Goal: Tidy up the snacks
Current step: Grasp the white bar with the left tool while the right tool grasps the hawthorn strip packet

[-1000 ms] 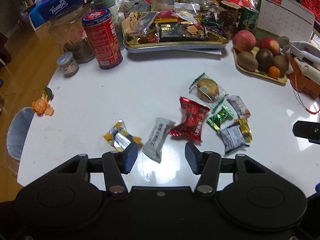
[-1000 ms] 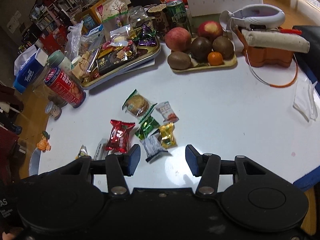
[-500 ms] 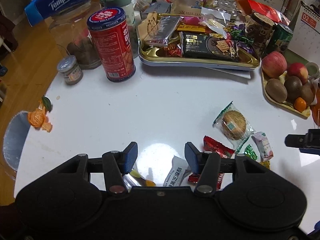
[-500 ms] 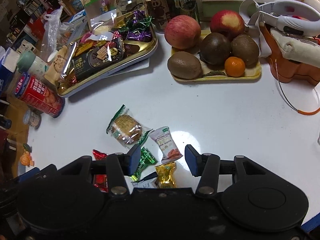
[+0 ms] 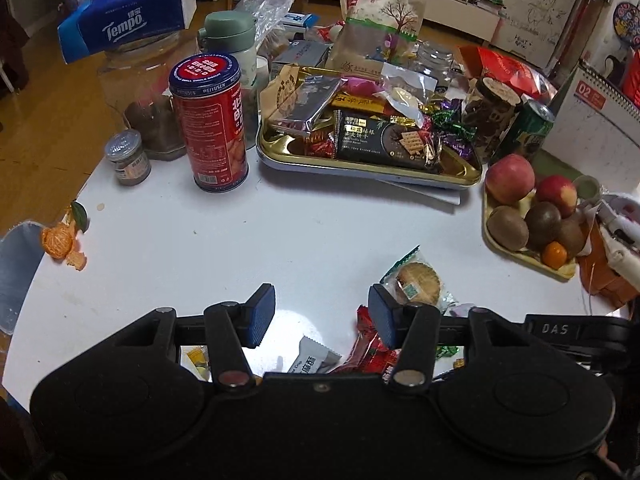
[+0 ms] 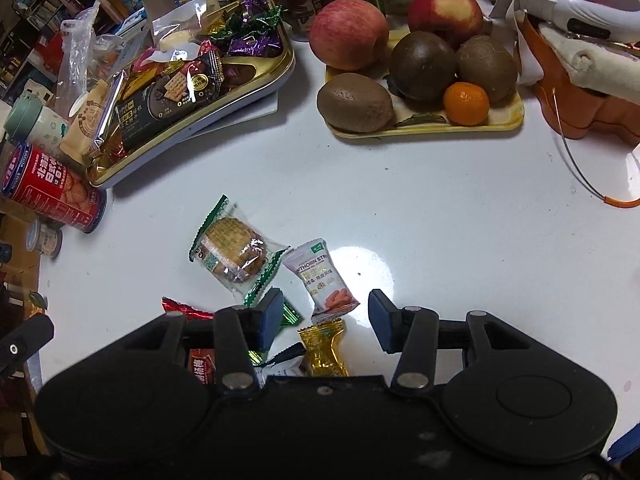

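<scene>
Loose wrapped snacks lie on the white table. My left gripper is open over bare table, with a grey packet, a red packet and a yellow packet under its body. A round cookie packet sits just right of its right finger. My right gripper is open and low over the pile. A white hawthorn packet and a gold candy lie in its gap, untouched. The cookie packet and a green candy are by its left finger. A gold tray of snacks stands behind.
A red biscuit can, a small jar and a tissue pack stand at the back left. A fruit tray holds apples, kiwis and a mandarin. Orange peel marks the left edge. An orange holder is at the right.
My left gripper slid forward toward the gold tray, so the loose packets now lie under it. My right gripper came down and forward onto the pile, with the hawthorn packet now in its gap.
</scene>
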Demonstrator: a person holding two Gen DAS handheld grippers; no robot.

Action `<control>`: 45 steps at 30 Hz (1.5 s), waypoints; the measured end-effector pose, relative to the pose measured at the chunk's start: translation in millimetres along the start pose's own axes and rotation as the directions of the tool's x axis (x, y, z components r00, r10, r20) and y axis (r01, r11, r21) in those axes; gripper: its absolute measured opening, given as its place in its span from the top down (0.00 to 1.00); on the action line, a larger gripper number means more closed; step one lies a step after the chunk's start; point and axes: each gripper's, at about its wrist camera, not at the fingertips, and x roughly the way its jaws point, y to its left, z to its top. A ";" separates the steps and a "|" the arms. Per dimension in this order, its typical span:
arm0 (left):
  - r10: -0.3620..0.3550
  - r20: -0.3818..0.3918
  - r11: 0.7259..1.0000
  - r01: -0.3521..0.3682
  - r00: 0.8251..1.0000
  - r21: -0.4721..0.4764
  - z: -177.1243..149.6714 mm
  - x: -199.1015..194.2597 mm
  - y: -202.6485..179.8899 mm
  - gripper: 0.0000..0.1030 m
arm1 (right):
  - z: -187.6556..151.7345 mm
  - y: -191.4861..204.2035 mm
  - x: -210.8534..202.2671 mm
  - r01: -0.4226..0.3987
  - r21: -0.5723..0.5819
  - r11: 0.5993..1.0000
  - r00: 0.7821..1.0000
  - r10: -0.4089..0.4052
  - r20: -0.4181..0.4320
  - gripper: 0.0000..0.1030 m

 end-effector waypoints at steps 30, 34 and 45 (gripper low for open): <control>0.065 -0.202 0.998 -0.065 0.977 0.005 -11.7 44.4 10.3 0.44 | 8.3 34.7 68.0 0.047 -0.054 0.997 0.997 -0.051 -0.062 0.53; 0.072 -0.193 0.997 -0.071 0.979 0.013 -11.5 42.6 10.6 0.44 | 2.6 41.0 67.3 0.080 -0.094 0.992 0.995 -0.085 -0.045 0.68; 0.068 -0.201 0.997 -0.063 0.977 0.034 -13.5 45.1 5.0 0.44 | 4.9 23.2 49.3 0.073 -0.056 0.996 0.996 -0.075 -0.039 0.80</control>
